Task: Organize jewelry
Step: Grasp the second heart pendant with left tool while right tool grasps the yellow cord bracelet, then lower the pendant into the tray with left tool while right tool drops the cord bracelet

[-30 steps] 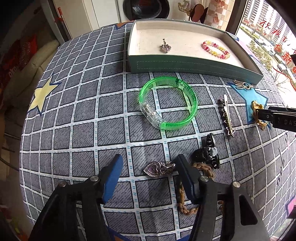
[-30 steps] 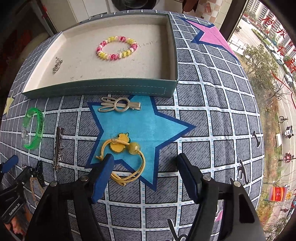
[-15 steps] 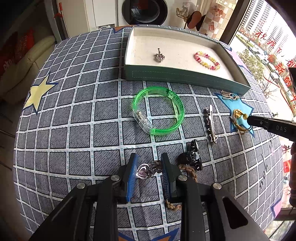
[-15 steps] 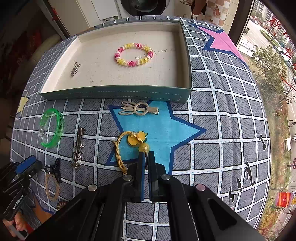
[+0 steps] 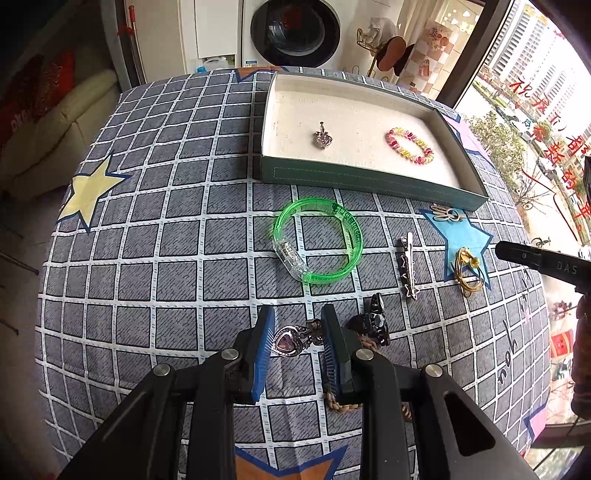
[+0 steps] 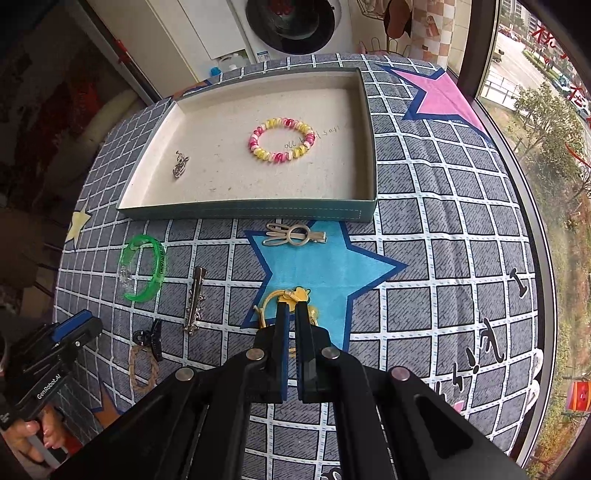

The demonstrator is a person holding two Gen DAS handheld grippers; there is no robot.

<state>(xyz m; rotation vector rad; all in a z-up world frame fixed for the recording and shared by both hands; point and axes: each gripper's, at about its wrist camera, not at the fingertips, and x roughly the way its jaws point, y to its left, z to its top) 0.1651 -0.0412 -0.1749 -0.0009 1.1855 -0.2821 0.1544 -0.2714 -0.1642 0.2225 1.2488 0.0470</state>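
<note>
Both tools clamped on jewelry near the table's front edge, left gripper [image 5: 297, 332] pinching a purple heart pendant [image 5: 286, 340] and right gripper [image 6: 290, 321] closed on a yellow hair tie [image 6: 275, 301], either shallow hold could slip before reaching the far tray [image 6: 243, 212].

Front-loading washing machine [image 5: 295, 31] behind, cream sofa [image 5: 48, 136] left, daylit window [image 5: 535, 92] right, white cabinets [image 6: 192, 33]
</note>
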